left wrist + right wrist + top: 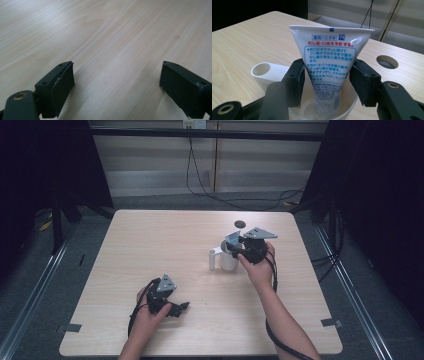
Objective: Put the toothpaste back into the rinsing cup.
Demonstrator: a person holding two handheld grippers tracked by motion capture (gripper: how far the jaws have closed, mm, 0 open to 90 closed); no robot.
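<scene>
Find the white plastic toothpaste tube with blue and red print (329, 57) standing crimp-end up in the translucent white plastic cup with a side-mounted cylindrical holder (262, 71), right of the worktop's centre and toward its far edge (228, 260).

Read the right gripper (327, 82) as released: black pads flanking the tube at its two edges, no dent or squeeze visible in the tube wall.

Judged next step: clearing the tube without tipping it.
- Spread the jaws wider before any withdrawal, so that neither pad drags on the tube's flared upper part.
- Back straight out along the jaw line; avoid sideways motion toward the cup rim.
- Watch for the tube leaning; expect a light, top-heavy item likely to rock in the cup.
- Avoid knocking the side holder.

Leave the left gripper (172, 309) parked toward the near left corner, unclenched and holding nothing, jaws wide over bare wood (117, 80).

Surface: pale wood-grain laminate worktop (150, 250), matt and level, with a round cable hole (387, 61) near the far edge, just beyond the cup.

Room: grey carpet floor (65, 265), black curtains (380, 180) on both sides, pale wall panels (160, 160) behind, black cables (210, 190) hanging and trailing across the floor.
</scene>
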